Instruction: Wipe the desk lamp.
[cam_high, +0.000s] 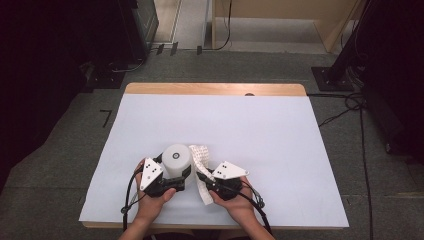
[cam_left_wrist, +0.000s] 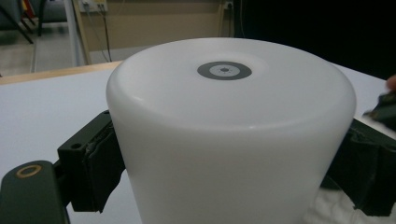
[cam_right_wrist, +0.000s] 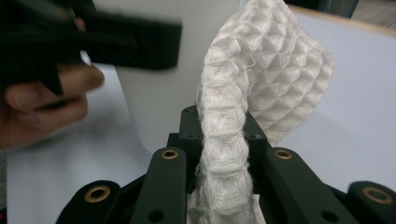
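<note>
While my left claw (cam_high: 176, 176) clamps the smooth white upside-down plastic cup (cam_high: 176, 159) by its sides, I judge the step in hand to be wiping that cup with the white waffle-weave cloth (cam_high: 201, 162). The cup stands on the white-covered desk (cam_high: 260, 130) near the front edge, at about 7 o'clock from the desk's middle, its grey-ringed base (cam_left_wrist: 224, 70) facing up. In the left gripper view both jaws press its wall from either side, opened just as wide as the cup. My right claw (cam_high: 204, 179) is closed tight on a bunched fold of the cloth, which rises out of the jaws and leans against the cup's 3 o'clock flank. To do this well, I would keep the left grip steady so the cup cannot tip or spin, then drag the cloth along the wall with light pressure, keeping the hard jaw tips off the plastic.
</note>
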